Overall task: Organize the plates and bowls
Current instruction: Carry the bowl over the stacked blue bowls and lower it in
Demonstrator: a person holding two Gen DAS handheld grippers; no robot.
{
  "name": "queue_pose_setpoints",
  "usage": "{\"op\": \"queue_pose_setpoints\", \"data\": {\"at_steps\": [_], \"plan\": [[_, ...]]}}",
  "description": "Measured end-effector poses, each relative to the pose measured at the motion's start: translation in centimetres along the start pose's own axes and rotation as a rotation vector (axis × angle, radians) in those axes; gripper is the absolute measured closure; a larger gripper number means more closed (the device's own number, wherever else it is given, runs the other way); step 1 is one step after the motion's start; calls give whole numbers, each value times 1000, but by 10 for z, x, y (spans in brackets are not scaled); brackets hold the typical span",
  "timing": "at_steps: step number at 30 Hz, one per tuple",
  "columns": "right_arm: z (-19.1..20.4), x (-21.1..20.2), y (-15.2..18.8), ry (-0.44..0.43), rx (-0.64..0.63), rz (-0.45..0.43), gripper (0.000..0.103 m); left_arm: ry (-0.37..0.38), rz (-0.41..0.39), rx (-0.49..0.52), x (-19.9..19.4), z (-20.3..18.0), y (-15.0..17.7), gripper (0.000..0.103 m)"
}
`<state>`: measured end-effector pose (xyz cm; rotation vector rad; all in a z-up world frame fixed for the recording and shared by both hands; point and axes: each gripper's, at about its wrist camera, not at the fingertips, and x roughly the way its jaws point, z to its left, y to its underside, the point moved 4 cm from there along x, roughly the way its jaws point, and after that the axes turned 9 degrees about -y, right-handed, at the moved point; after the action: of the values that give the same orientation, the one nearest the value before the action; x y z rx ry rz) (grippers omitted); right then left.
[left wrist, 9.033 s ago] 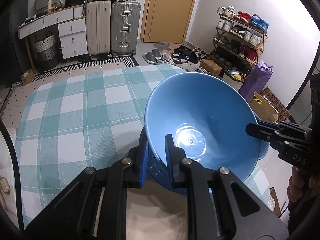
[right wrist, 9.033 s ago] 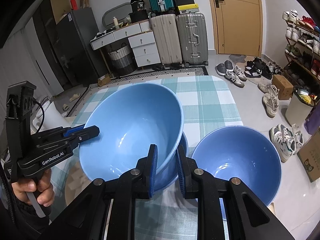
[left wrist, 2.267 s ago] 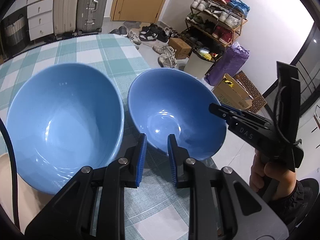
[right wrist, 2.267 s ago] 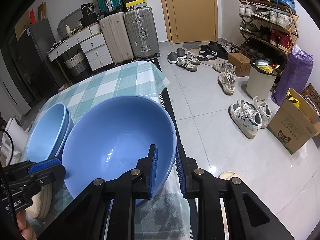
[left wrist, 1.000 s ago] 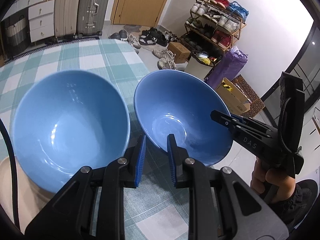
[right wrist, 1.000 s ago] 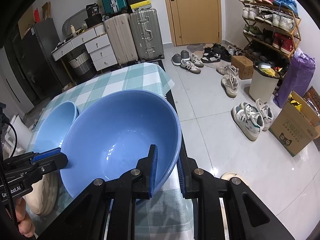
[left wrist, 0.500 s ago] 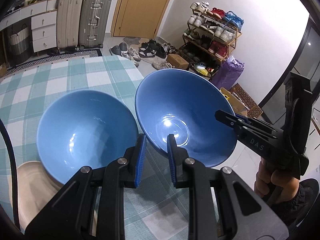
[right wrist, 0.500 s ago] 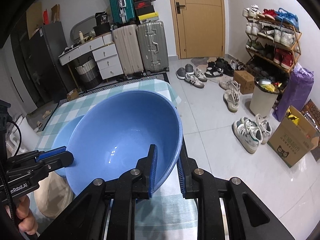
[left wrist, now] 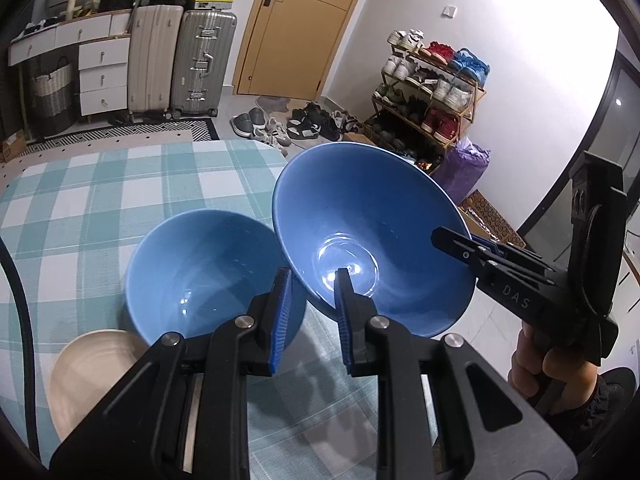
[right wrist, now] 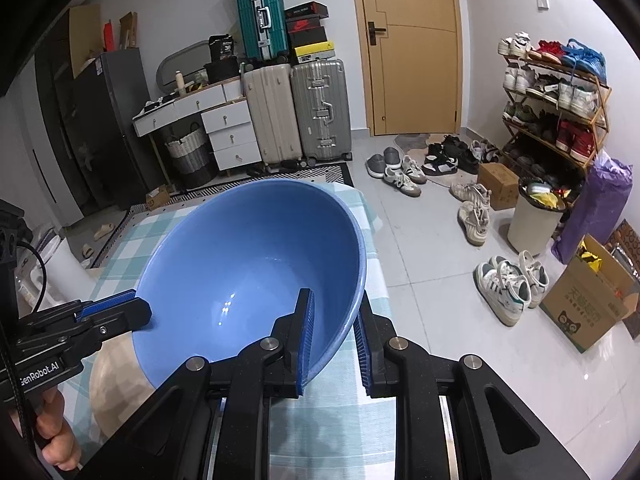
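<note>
Both grippers are clamped on one blue bowl (left wrist: pixel 372 240): my left gripper (left wrist: pixel 312 300) pinches its near rim at lower centre of the left wrist view, and my right gripper (right wrist: pixel 334 328) grips the opposite rim, low in the right wrist view. I judge the two-sided hold is there because the bowl is wide and would swing from a single pinch. It hangs tilted above the checked tablecloth (left wrist: pixel 100 196), clear of the surface. Just left of it in the left view sits the stacked bowl (left wrist: pixel 204 276), mouth up, likely the place I am carrying mine toward for nesting. A beige plate (left wrist: pixel 92 372) lies at lower left, partly under that stack's edge. Suitcases (left wrist: pixel 200 56) stand far behind.
</note>
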<state>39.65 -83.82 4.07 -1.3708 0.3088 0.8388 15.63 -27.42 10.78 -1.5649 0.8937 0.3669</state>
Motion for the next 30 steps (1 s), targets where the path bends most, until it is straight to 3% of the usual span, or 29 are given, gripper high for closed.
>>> {"op": "queue_pose_setpoints", "data": {"at_steps": [12, 30], "plan": [[43, 9, -12, -23, -41, 0, 83, -21, -25, -36, -45, 36, -6, 86], [80, 54, -6, -58, -79, 59, 82, -70, -8, -92, -39, 88, -5, 86]]}}
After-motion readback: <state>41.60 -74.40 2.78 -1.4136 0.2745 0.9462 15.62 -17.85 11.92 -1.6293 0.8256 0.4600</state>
